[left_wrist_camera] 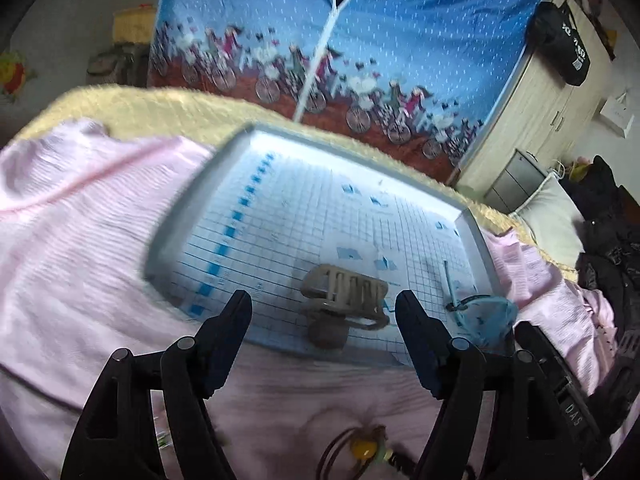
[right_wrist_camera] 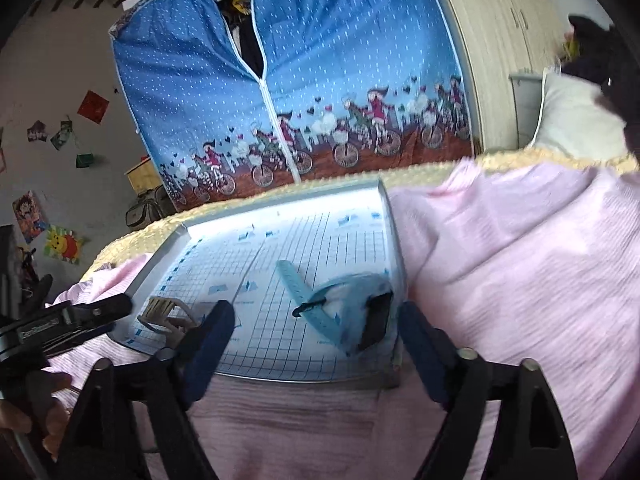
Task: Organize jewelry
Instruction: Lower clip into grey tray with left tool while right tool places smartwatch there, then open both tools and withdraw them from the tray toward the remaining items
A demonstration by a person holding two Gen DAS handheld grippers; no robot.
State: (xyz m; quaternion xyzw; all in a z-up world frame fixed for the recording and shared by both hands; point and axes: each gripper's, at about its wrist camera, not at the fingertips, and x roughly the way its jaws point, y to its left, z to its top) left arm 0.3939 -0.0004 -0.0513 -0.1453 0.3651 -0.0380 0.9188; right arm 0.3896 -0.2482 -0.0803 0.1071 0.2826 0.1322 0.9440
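Observation:
A shallow tray [left_wrist_camera: 182,216] lined with blue grid paper lies on a pink cloth [left_wrist_camera: 80,220]. Inside it a beige hair claw clip [left_wrist_camera: 346,294] rests near the front edge, and a light blue watch [left_wrist_camera: 486,312] sits in the front right corner. My left gripper [left_wrist_camera: 324,316] is open, hovering just before the clip and holding nothing. On the cloth beneath it lies a brown cord with a yellow bead [left_wrist_camera: 362,448]. The right wrist view shows the tray [right_wrist_camera: 394,236], the watch [right_wrist_camera: 344,312] with its black face and the clip [right_wrist_camera: 166,314]. My right gripper [right_wrist_camera: 316,334] is open and empty just before the watch.
A yellow fleece blanket [left_wrist_camera: 160,108] edges the bed beyond the tray. Behind it stands a blue fabric wardrobe [left_wrist_camera: 360,40] with a bicycle print, and a wooden cabinet [left_wrist_camera: 544,108] at the right. A pillow [right_wrist_camera: 576,120] and dark clothes [left_wrist_camera: 612,248] lie to the right.

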